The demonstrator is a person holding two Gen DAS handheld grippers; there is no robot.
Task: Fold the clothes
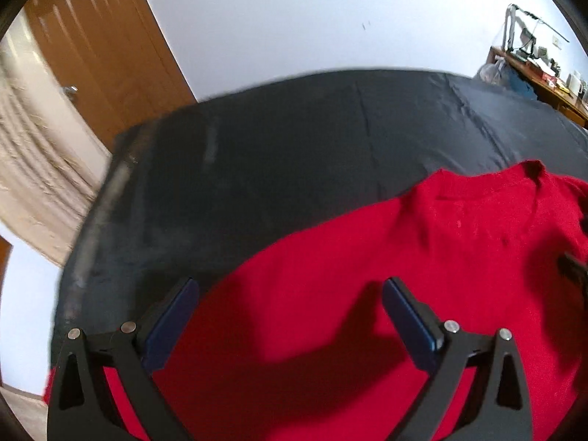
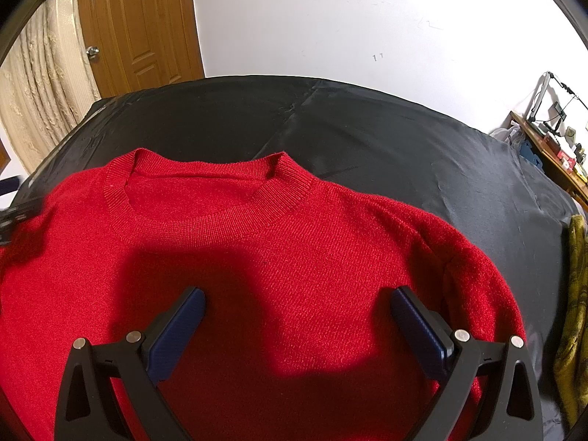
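A red knit sweater (image 2: 279, 242) lies flat on a black sheet (image 2: 367, 128), its ribbed round collar (image 2: 205, 183) pointing away from me. My right gripper (image 2: 297, 297) hovers open above the chest, and nothing sits between its blue pads (image 2: 180, 330). In the left wrist view the same sweater (image 1: 330, 294) fills the lower right, collar (image 1: 488, 191) at the far right. My left gripper (image 1: 286, 286) is open over the sweater's left part, near its edge, holding nothing. The right gripper's dark tip (image 1: 573, 272) shows at the right rim.
The black sheet (image 1: 294, 147) covers a broad surface that ends at a white wall. A wooden door (image 2: 139, 25) and cream curtain (image 2: 40, 84) stand at the left. A cluttered wooden desk (image 2: 551, 147) is at the far right. An olive patterned cloth (image 2: 573, 294) lies right of the sweater.
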